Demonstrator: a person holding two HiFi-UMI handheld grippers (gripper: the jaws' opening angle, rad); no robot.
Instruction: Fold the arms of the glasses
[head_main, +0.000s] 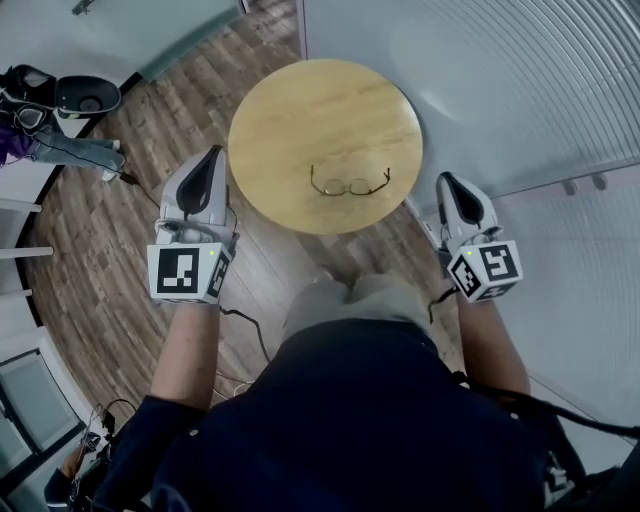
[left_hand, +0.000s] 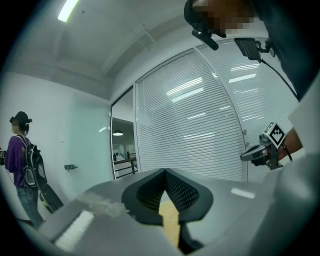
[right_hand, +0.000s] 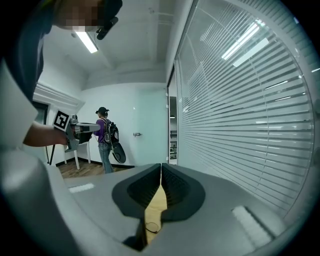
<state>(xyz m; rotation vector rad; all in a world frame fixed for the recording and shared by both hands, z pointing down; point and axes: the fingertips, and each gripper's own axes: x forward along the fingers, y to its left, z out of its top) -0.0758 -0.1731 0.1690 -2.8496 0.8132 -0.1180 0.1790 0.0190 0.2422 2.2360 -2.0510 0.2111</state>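
While the person stands at the near edge of the round wooden table (head_main: 290, 120), the glasses (head_main: 348, 183) lie on its top, a little right of the middle and towards the near side. Their arms are spread open and point to the far side, with the lenses nearer the person. Nothing touches them.

Off the table's left rim, the left gripper (head_main: 208, 160) is held over the wooden floor (head_main: 100, 250). Its jaws are pressed together at the tips and nothing sits between them; through the narrow slot below the tips only a strip of tabletop shows.

To the right of the table, beside the wall of white blinds (head_main: 500, 80), is the right gripper (head_main: 447, 182). It is likewise clenched and empty. Through the slot under its tips the tabletop shows, with the glasses small upon it, well apart from the jaws.

Both grippers point away from the person, each clear of the table's edge. Another person (left_hand: 25, 165) with a backpack (left_hand: 36, 167) stands at the far left of the room.
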